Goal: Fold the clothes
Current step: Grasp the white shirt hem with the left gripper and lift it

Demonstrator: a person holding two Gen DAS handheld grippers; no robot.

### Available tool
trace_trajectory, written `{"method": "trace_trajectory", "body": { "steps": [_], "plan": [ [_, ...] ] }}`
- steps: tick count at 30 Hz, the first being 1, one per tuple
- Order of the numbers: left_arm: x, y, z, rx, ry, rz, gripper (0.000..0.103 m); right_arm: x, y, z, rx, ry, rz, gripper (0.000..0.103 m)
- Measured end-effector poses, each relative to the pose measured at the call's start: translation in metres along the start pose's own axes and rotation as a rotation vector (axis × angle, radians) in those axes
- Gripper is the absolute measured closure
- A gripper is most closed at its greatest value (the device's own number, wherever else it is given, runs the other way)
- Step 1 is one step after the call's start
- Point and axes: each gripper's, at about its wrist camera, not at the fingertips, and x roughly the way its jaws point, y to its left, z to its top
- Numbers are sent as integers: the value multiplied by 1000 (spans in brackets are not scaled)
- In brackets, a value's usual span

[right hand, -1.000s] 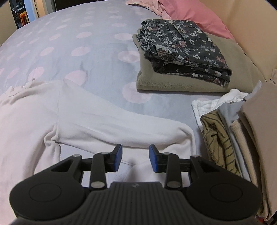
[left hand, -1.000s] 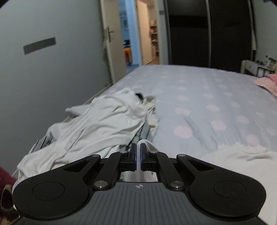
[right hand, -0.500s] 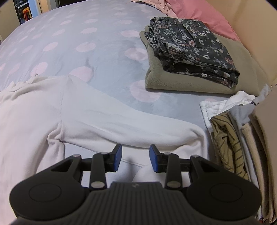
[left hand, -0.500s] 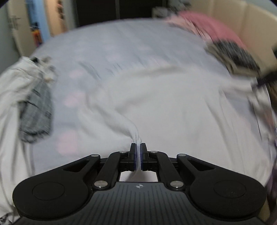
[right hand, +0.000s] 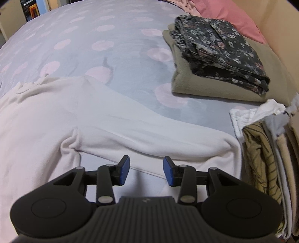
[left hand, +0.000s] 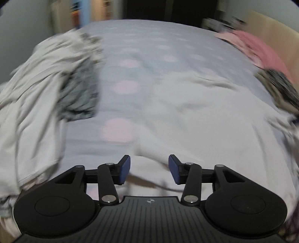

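A cream long-sleeved top [right hand: 37, 119] lies spread flat on the dotted bedspread [right hand: 78, 37]. Its right sleeve [right hand: 153, 138] stretches toward the folded piles. My right gripper [right hand: 145, 172] hovers open just over the sleeve's lower edge, with nothing between its blue pads. The left wrist view is blurred: the same cream top [left hand: 205, 115] fills its right half. My left gripper [left hand: 149, 169] stands open above the near edge of the top, and holds nothing.
A loose heap of white and grey clothes [left hand: 43, 89] lies on the bed's left side. Folded floral trousers on an olive garment [right hand: 220, 54] sit far right, and a stack of folded clothes [right hand: 269, 158] near right. Pink pillows [right hand: 224, 13] lie by the headboard.
My left gripper was shut on the cream top's fabric, swung right across the bed and has now opened and let it go. The right gripper stayed open and edged forward over the sleeve.
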Motion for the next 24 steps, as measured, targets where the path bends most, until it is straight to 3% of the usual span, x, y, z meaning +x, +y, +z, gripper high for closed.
{"method": "trace_trajectory", "body": {
  "steps": [3,7,8,9,10,12,14,17,24],
  "plan": [
    [23,33,4,-140,54,8,60,0,5,-1,-13,-2,2,59],
    [52,50,-1,-288,152,-84,60,1,13,-2,-31,-5,4,59],
    [58,51,-4,-304,166,-86,65,1,15,-3,-35,-6,4,59],
    [62,50,-6,-307,174,-82,79,1,16,-3,-40,-7,5,59],
    [67,49,-8,-310,181,-78,85,2,18,-3,-44,-7,5,59],
    [66,46,-10,-299,158,-63,92,2,19,-3,-43,-8,5,59],
    [56,40,-8,-277,114,-40,94,1,18,-3,-35,-9,3,59],
    [23,38,3,-272,-4,33,95,-1,17,-3,-28,-15,6,59],
    [-63,77,51,-294,-273,284,95,-2,14,-3,-16,-14,9,59]
  ]
}}
